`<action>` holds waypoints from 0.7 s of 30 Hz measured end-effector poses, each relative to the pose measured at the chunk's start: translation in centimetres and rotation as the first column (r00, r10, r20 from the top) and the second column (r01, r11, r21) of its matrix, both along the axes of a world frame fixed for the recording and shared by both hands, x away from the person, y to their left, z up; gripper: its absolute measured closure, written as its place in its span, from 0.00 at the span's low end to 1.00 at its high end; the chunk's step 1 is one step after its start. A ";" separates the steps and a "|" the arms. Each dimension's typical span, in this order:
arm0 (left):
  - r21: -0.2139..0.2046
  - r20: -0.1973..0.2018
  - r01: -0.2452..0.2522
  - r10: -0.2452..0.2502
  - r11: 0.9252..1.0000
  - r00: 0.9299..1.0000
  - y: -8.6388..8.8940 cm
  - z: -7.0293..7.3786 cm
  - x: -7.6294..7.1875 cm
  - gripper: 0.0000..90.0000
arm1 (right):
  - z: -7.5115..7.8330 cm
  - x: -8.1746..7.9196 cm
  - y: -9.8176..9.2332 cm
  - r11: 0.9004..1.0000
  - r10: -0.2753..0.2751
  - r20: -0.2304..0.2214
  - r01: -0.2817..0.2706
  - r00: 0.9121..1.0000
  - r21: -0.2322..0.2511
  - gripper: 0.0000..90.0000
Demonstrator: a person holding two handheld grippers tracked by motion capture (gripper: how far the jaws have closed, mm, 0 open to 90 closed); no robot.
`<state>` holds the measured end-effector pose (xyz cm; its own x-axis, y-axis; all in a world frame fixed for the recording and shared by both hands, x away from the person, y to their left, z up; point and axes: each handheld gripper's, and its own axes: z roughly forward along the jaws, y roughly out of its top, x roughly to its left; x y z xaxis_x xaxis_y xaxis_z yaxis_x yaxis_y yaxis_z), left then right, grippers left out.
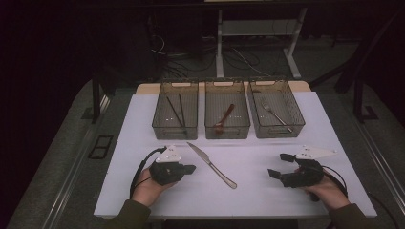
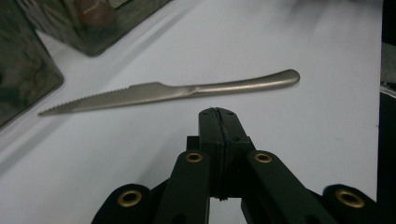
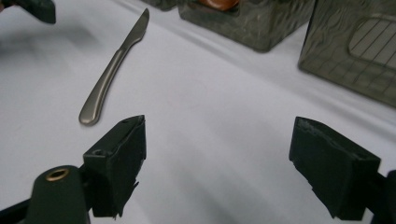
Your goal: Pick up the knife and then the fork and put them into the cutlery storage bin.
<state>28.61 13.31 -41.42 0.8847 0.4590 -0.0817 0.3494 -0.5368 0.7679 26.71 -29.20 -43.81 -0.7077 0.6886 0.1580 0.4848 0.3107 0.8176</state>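
From the high view, the knife [image 1: 211,165] lies flat on the white worktop [image 1: 143,191], between the two claws and in front of three bins. The left claw [image 1: 190,168] sits at its 9 o'clock, the right claw [image 1: 279,165] at 3 o'clock.

In the left gripper view, the left claw's jaws are pressed together on nothing.

In the right gripper view, the right claw's jaws stand wide apart. The handle is at 11 o'clock. To pick well, come down over the handle, then squeeze.

Steel knife [image 1: 211,165], flat, diagonal, on white table [image 1: 258,195]
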 end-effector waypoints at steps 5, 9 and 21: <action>0.028 0.023 0.022 -0.023 0.999 0.999 -2.0 0.2 1.6 0.99 | -0.2 -0.4 -0.1 1.000 0.005 0.001 -0.005 1.000 -0.020 0.20; 0.049 0.018 0.038 -0.039 0.998 0.999 -3.8 -0.1 3.5 0.99 | -0.2 -0.4 -0.2 1.000 -0.002 0.004 0.002 1.000 -0.015 0.19; 0.184 -0.001 0.062 -0.063 0.981 0.998 -6.7 -2.6 7.0 0.99 | -0.3 -0.3 -0.6 1.000 -0.013 0.002 0.013 1.000 -0.021 0.19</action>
<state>35.57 6.57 -43.98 0.9124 0.4092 0.0033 0.3068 -0.6895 0.6561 26.44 -29.78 -44.16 -0.6991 0.7007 0.1425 0.4877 0.3215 0.8117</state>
